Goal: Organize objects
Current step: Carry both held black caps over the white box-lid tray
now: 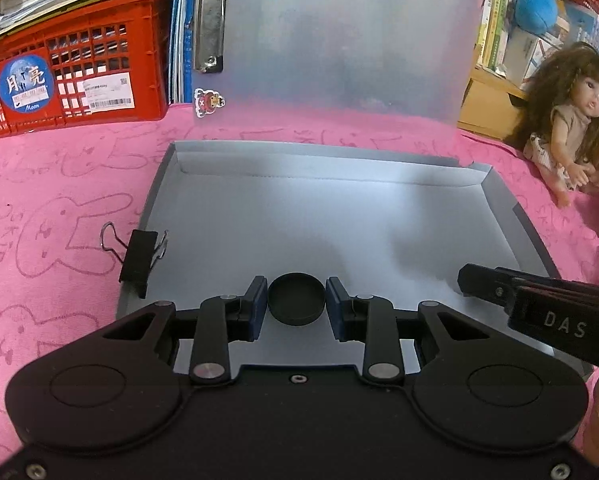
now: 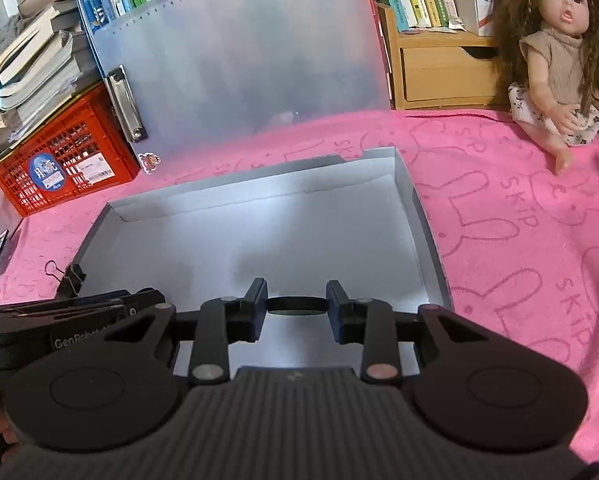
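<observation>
A shallow grey box (image 1: 499, 200) (image 2: 423, 216) lies open on the pink towel. Over its near part, my left gripper (image 1: 295, 300) is shut on a black round cap (image 1: 295, 304), which faces up between the blue pads. My right gripper (image 2: 295, 304) is shut on a thin black round lid (image 2: 295, 307), seen edge-on just above the box floor. In the left wrist view the right gripper (image 1: 465, 280) reaches in from the right. The left gripper (image 2: 151, 300) shows at the left of the right wrist view. A black binder clip (image 1: 137, 256) (image 2: 71, 280) sits at the box's left edge.
A translucent clipboard (image 1: 339, 40) (image 2: 239, 60) leans upright behind the box. A red crate (image 1: 79, 60) (image 2: 63, 160) under stacked books stands at the back left. A doll (image 1: 571, 120) (image 2: 555, 60) sits at the back right by a wooden shelf (image 2: 439, 72).
</observation>
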A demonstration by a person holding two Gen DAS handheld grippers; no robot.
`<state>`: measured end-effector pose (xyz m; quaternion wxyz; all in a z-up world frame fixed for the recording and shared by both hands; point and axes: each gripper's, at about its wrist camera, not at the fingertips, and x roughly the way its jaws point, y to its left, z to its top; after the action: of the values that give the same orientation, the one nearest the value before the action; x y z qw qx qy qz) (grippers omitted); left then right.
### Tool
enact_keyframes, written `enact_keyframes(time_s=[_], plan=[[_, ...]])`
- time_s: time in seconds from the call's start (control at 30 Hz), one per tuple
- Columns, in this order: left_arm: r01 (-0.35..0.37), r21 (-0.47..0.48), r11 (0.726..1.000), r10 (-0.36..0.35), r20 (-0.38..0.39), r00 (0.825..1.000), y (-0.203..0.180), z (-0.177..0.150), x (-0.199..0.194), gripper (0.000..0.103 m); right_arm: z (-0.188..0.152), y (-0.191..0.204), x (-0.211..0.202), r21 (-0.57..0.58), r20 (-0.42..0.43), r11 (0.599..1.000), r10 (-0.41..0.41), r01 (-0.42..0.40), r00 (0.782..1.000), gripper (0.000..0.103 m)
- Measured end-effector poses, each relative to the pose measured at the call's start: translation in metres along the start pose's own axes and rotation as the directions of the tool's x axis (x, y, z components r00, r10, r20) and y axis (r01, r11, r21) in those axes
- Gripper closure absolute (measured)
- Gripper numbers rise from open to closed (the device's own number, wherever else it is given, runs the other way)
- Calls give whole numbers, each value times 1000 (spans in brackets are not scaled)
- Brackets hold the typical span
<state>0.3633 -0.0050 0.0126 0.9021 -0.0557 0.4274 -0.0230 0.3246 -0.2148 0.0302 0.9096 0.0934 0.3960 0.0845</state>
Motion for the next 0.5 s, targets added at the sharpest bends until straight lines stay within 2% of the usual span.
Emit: enact_keyframes(time_s=[0.23, 0.5], plan=[[4, -3, 1000, -4, 2, 1000, 1, 1, 1, 73, -3, -1, 1, 12, 22, 1000, 0, 0, 1000, 67], [-11, 16, 1000, 11, -1, 1000, -2, 1, 1, 73, -5, 1, 3, 1, 9, 1000, 5, -5, 1000, 67]])
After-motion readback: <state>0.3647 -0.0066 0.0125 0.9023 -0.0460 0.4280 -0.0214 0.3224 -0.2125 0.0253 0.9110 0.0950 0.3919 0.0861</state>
